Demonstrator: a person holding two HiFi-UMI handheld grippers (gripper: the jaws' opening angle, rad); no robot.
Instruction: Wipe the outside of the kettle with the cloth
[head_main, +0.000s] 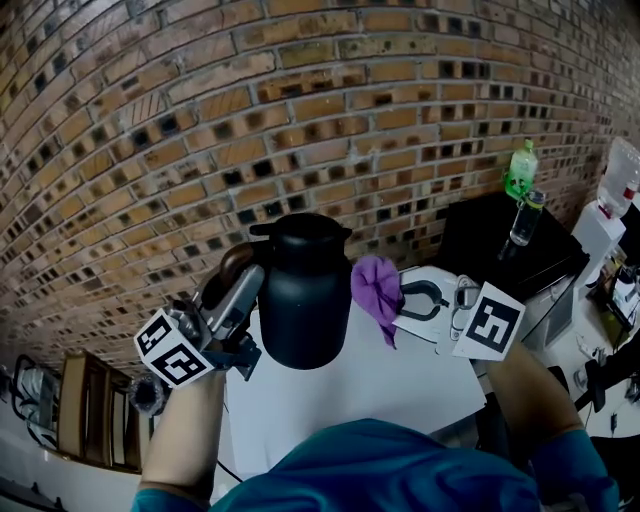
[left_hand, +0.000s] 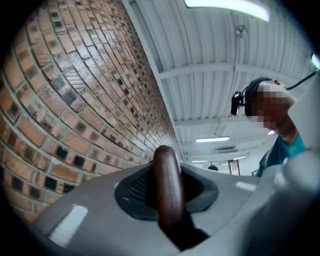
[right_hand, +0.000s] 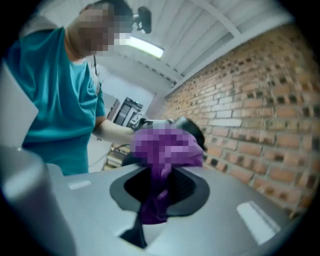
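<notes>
A person in a teal shirt (head_main: 380, 465) is standing at a white table (head_main: 400, 385) in front of a brown brick wall (head_main: 300, 120), working a grey two-jaw gripper in each hand.

The left gripper (head_main: 238, 272) is clamping the curved brown wooden handle (left_hand: 169, 192) of a matte black kettle with a lid and a small spout (head_main: 305, 300). Its jaws are sitting narrow, pressing on the handle from both sides. The kettle is standing upright over the middle of the white table, handle to the left. Whether its base is touching the table cannot be told.

The right gripper (right_hand: 157, 195) is pinching a crumpled purple cloth (head_main: 375, 285), with its jaws closing on the lower fold while the rest is bunching out above them. The cloth is hanging just beside the kettle's upper right side. Whether it is touching the black wall cannot be told.

Further right and back, a green plastic bottle (head_main: 521, 168) and a clear bottle with a dark cap (head_main: 524, 218) are standing on a black surface (head_main: 480, 250).
</notes>
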